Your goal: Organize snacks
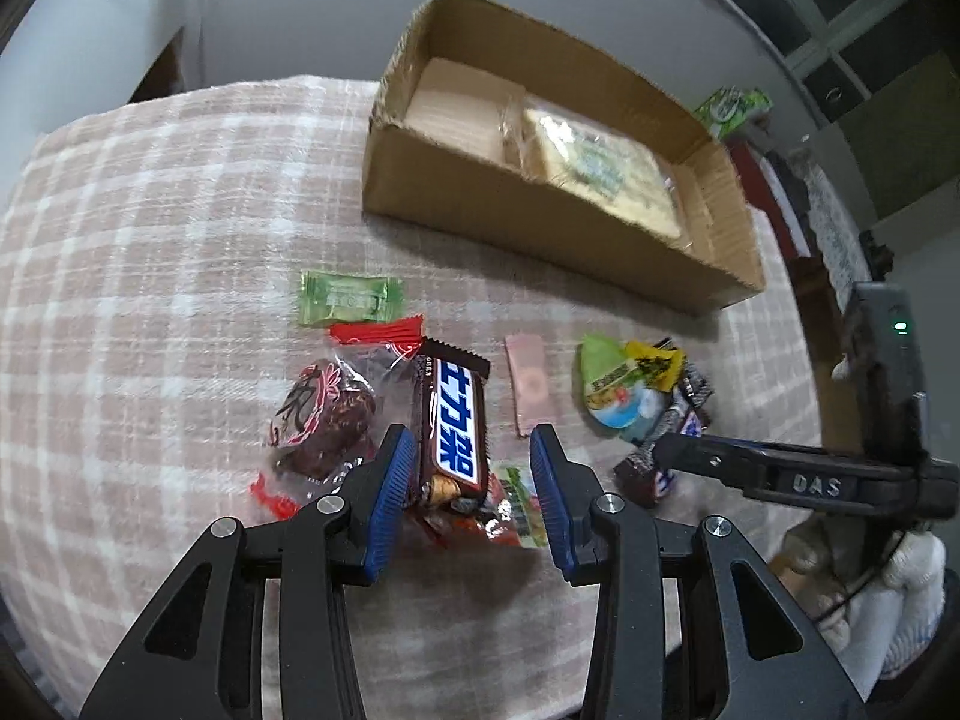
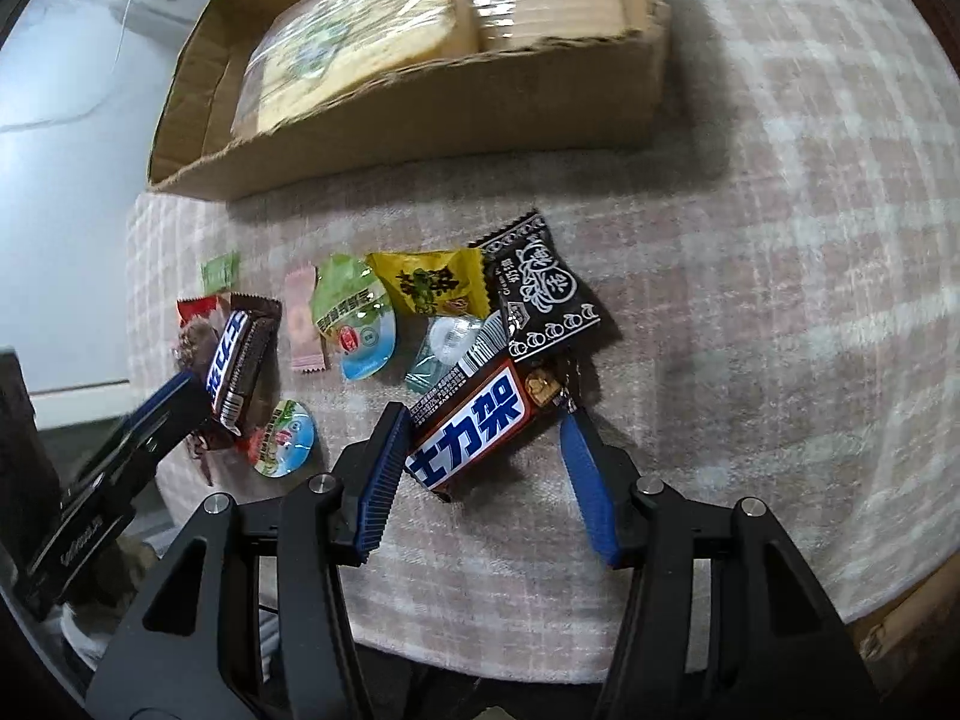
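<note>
Left claw: the left gripper (image 1: pixel 471 474) stood with its blue pads apart, straddling one chocolate bar (image 1: pixel 451 420) that lay on the checked cloth (image 1: pixel 150 210); the left pad looked to touch the wrapper, the right pad stood clear of it.
Right claw: the right gripper (image 2: pixel 480 462) was likewise spread, around a second chocolate bar (image 2: pixel 474 426) lying slantwise between its pads, gripped by neither.
Where the snacks were: loose on the cloth in front of the cardboard box (image 1: pixel 540 222), which already held a large clear-wrapped packet (image 1: pixel 600 174).
Risk, left: a jelly cup (image 1: pixel 516 498) and a red-trimmed sweet (image 1: pixel 324 414) lay just beside the bar, so closing might have caught a neighbouring wrapper too.
Risk, right: the bar sat askew and partly over a black packet (image 2: pixel 546 294); pads closing on its corners would likely have twisted or squirted it out.
Risk, both: the two grippers worked near each other and could have collided on the way to the box.
Risk, surface: the soft cloth might have bunched under a low pad.
</note>
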`<state>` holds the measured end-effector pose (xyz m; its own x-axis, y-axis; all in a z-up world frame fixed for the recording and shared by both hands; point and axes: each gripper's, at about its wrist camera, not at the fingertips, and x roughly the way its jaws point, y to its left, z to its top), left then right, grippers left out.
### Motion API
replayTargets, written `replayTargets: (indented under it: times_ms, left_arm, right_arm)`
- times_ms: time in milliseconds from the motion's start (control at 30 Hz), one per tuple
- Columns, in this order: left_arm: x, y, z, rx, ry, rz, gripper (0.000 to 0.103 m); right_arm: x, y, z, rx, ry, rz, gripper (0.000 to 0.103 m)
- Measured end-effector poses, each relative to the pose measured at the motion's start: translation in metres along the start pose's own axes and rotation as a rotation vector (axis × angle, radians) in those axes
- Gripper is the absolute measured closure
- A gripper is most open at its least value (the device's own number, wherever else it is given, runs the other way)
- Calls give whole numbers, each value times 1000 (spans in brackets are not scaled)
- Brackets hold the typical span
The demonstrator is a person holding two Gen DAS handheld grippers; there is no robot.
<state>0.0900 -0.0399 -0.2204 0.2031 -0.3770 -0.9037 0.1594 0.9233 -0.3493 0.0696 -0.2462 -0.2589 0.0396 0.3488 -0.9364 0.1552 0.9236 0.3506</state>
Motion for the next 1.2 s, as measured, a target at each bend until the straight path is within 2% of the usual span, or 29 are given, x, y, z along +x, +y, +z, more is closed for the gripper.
replayTargets:
  times_ms: [233,400,500,667,800,867,967,1200]
  left_arm:
    - [15,-4,2,35,34,18,65]
    - [22,-10,-2,59,50,33,65]
    - [23,-12,-3,71,46,41,66]
    - [26,-12,-1,49,42,34,66]
    - [27,-11,-1,59,37,39,69]
    - [28,-11,1,44,33,33,74]
    - [25,-5,-1,29,27,20,75]
    - [20,-4,-5,14,12,5,75]
  right_arm:
    - [8,18,1,-76,-3,-43,48]
    - [12,31,-1,-171,-8,-113,49]
    - [11,32,-1,-167,-15,-129,48]
    - [14,41,-2,-128,-8,-104,48]
    - [27,54,-3,-157,1,-120,49]
    - [27,55,-6,-161,3,-114,59]
    - [27,49,-8,-160,8,-91,65]
    - [18,28,-23,-160,-13,-59,69]
